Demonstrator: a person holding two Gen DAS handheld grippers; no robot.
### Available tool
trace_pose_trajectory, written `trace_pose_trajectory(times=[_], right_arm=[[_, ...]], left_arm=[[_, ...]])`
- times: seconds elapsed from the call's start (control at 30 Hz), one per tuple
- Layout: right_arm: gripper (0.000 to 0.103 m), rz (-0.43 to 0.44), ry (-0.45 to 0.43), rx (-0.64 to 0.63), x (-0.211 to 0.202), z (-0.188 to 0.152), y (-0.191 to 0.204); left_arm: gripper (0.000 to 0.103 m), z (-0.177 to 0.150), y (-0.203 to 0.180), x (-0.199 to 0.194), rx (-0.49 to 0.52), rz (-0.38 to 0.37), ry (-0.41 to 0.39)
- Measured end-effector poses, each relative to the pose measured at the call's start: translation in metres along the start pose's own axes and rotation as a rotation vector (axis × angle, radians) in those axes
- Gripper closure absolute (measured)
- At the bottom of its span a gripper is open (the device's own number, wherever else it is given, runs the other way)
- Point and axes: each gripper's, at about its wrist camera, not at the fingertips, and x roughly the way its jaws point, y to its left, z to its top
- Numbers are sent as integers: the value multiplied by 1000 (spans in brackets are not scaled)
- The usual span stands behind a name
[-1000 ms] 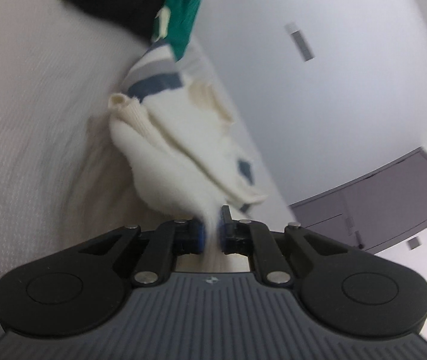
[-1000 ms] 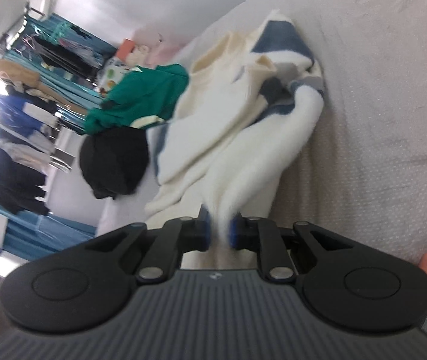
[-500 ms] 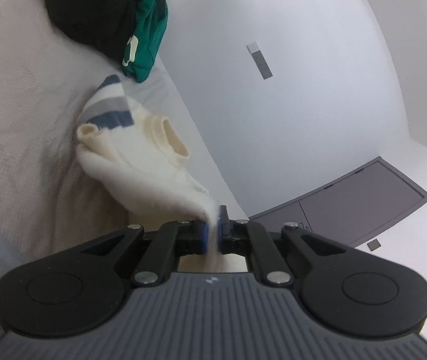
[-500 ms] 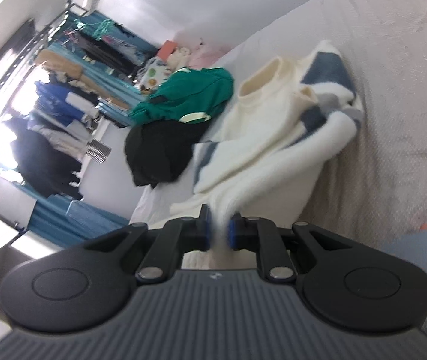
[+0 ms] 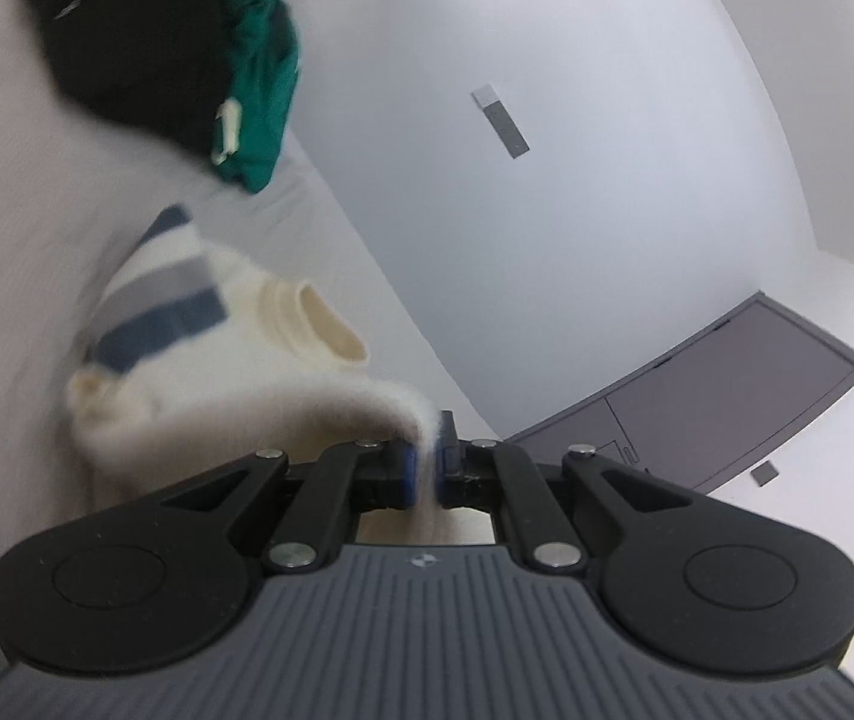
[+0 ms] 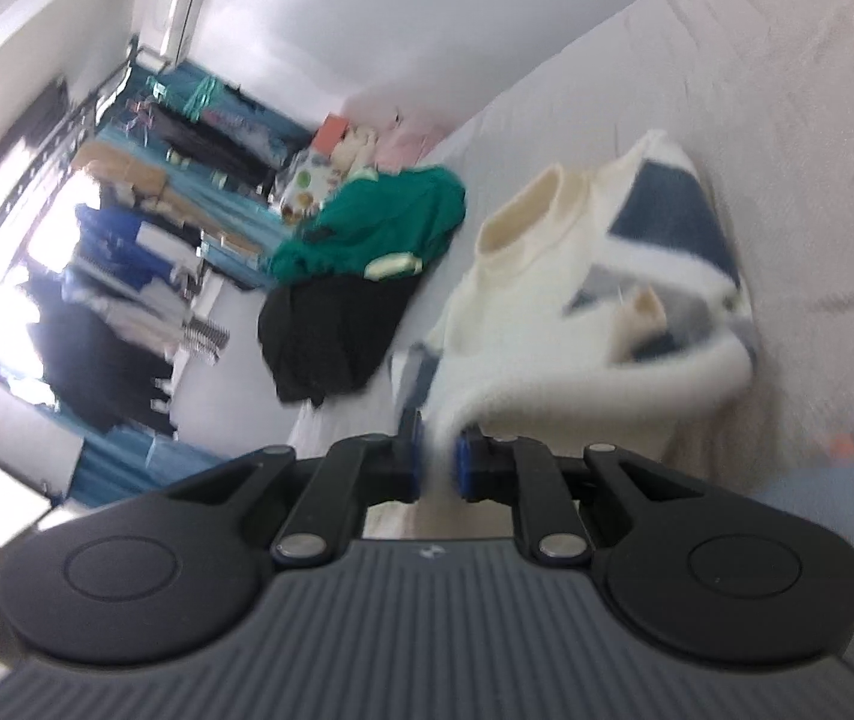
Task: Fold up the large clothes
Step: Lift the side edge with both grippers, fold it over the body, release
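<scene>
Left tool (image 5: 425, 468), blue pads pressed together on an edge of the cream sweater (image 5: 216, 354); right tool (image 6: 437, 462), likewise pinching a second edge of the same garment, its pads held a little apart by the thicker bunch of knit between them. I read the step in hand as the lift-and-spread that precedes folding: I hold the sweater by two edges, which I take to be the hem, while its body, with the blue and grey blocks, ribbed collar (image 6: 532, 210) and one cuff (image 6: 643, 309), lies crumpled on the bed (image 6: 817, 120). In my judgement no fold has yet been made. The next move calls for drawing the two tools apart to tension the cloth between them, then laying the garment flat on a bare stretch of the bed, clear of the green garment (image 6: 390, 222) and the black garment (image 6: 330, 330) heaped near the sweater. The grips must hold through this; loose knit could slip from the pads. The left wrist view shows the plain wall (image 5: 547, 210) and a grey door (image 5: 727, 384) beyond the bed's edge, and the sweater's striped sleeve side. The right wrist view alone shows the clothes rack (image 6: 126, 210) across the room, the heap's full outline, and a blurred strip of blue cloth (image 6: 835, 492) at lower right, probably my own clothing. Both views are motion-blurred.
</scene>
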Motion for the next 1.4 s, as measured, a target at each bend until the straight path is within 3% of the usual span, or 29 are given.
trace_pose_trajectory(times=[0.33, 0.57, 0.67, 1.07, 1.2, 1.4], right_arm=[[89, -64, -55, 35, 109, 100, -19], [89, -130, -94, 81, 187, 148, -53], [91, -147, -125, 90, 210, 162, -67], [92, -232, -142, 131, 290, 174, -136], [92, -229, -128, 139, 299, 172, -154], [92, -232, -98, 140, 310, 173, -154]], left_arm=[[96, 97, 10, 144, 63, 113, -19], [96, 139, 29, 242, 175, 218, -42], [96, 152, 49, 278, 159, 249, -41], [96, 154, 113, 388, 285, 374, 20], [96, 146, 134, 403, 315, 401, 54], [94, 140, 148, 402, 272, 397, 61]])
